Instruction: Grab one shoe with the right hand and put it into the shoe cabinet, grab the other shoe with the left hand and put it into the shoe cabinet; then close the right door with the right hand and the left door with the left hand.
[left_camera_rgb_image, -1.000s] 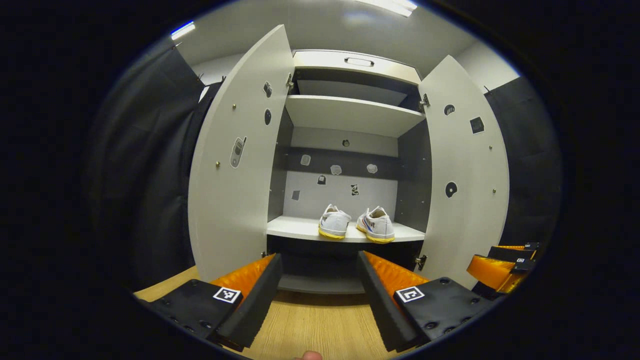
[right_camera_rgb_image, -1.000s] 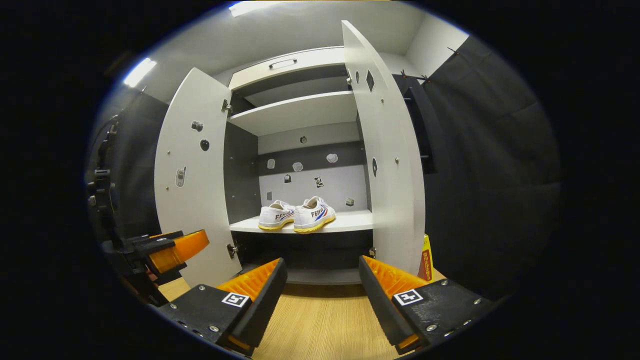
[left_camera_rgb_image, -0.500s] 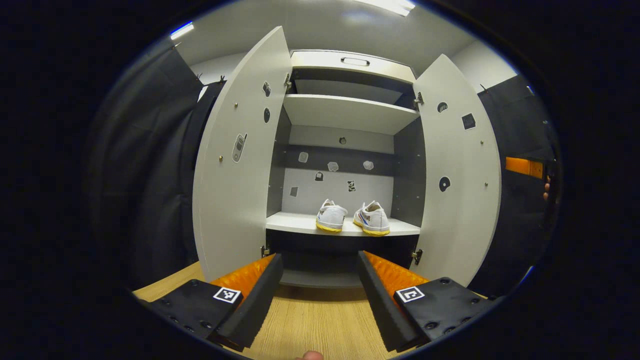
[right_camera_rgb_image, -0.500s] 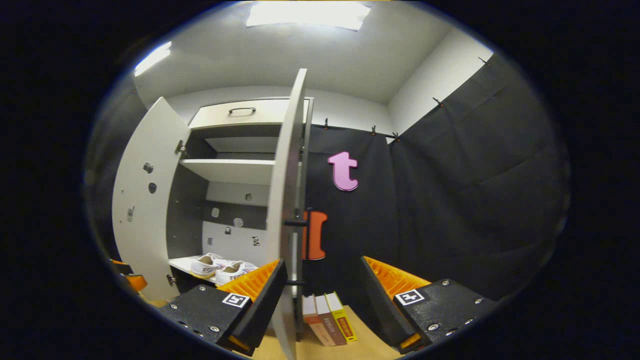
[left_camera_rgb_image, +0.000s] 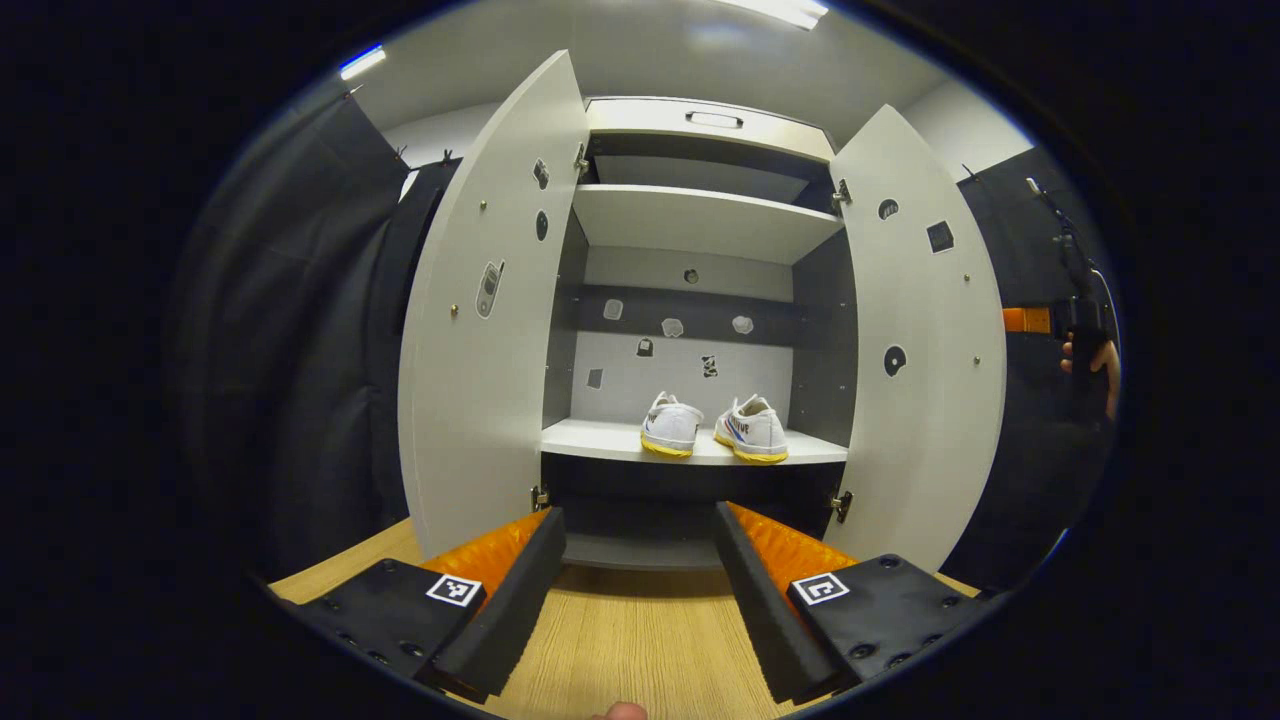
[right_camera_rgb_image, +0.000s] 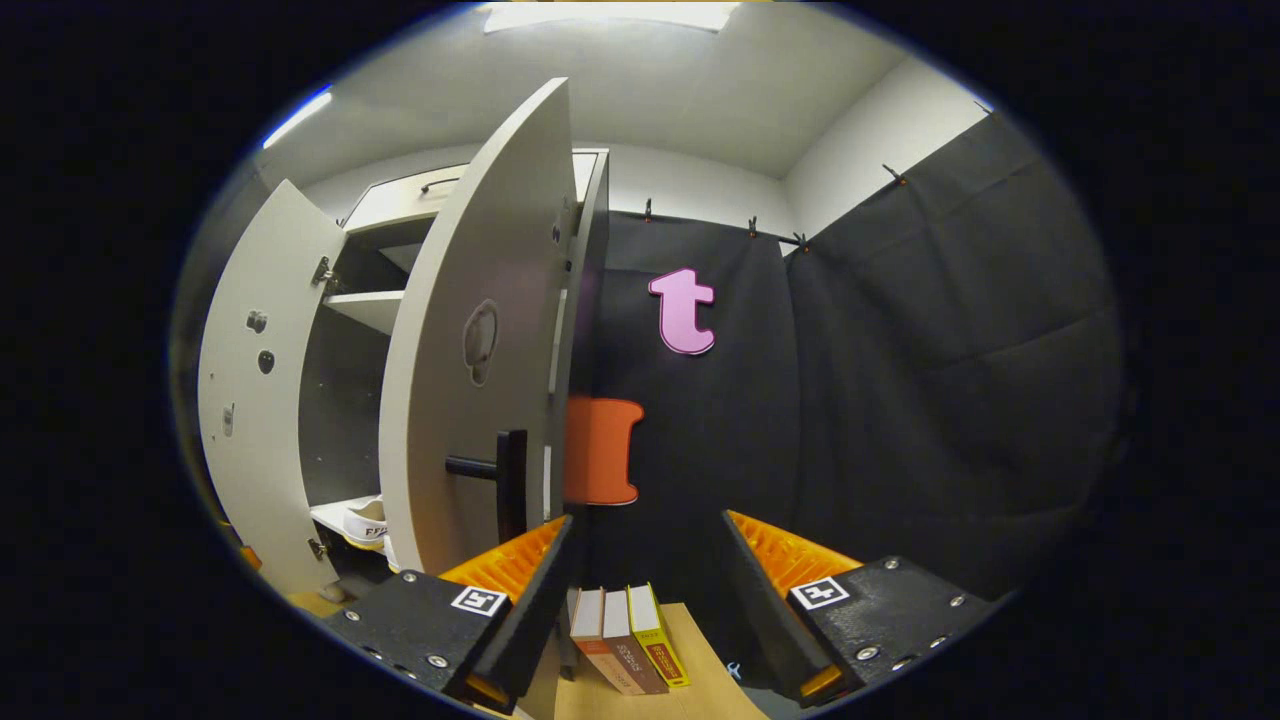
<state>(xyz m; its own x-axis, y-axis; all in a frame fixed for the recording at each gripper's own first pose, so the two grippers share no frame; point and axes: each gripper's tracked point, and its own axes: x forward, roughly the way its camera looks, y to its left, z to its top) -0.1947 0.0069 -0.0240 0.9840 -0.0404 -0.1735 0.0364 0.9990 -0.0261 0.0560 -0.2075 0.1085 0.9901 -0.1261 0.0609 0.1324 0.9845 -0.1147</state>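
Your left tool (left_camera_rgb_image: 640, 580) hangs wide open and empty over the wooden floor (left_camera_rgb_image: 630, 650), facing the shoe cabinet (left_camera_rgb_image: 700, 230). Both white shoes (left_camera_rgb_image: 712, 428) sit side by side on its lower shelf (left_camera_rgb_image: 600, 440), with the left door (left_camera_rgb_image: 490, 320) and right door (left_camera_rgb_image: 925, 360) both swung open. Your right tool (right_camera_rgb_image: 645, 590) is also spread wide and holds nothing; it is outside the right door, near the door's black handle (right_camera_rgb_image: 505, 470), with three books (right_camera_rgb_image: 628, 640) standing below.

Ceiling strip lights (left_camera_rgb_image: 775, 10) lit both views brightly and evenly, with mild glare overhead. The cabinet doors (left_camera_rgb_image: 480, 320) bowed strongly under fisheye distortion; focus was sharp, and shadow pooled beneath the lower shelf (left_camera_rgb_image: 690, 447).
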